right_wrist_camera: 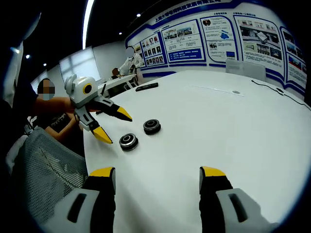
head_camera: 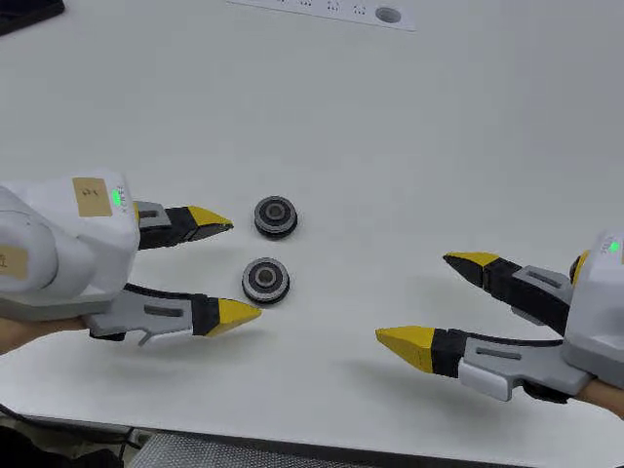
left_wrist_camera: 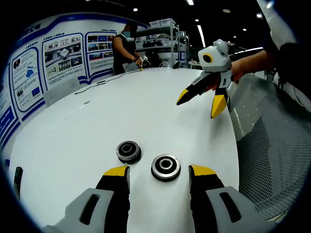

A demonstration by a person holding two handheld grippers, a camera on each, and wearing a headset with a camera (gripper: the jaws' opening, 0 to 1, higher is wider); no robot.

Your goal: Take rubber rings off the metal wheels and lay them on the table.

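White bench (head_camera: 390, 146) seen from above. Two metal wheels, each with a dark rubber ring around it, lie near the centre. The farther wheel (head_camera: 276, 216) sits just at 12 o'clock of the nearer wheel (head_camera: 266, 281). The left tongs (head_camera: 244, 269), at 9 o'clock, are spread, with the nearer wheel between their tips. The right tongs (head_camera: 412, 297), at 4 o'clock, are spread, well apart from both.

Overhead strip lights (right_wrist_camera: 89, 14) are lighting the white table (head_camera: 409, 146) brightly and evenly — shadows are falling soft, while both gripper views are bending at the edges.
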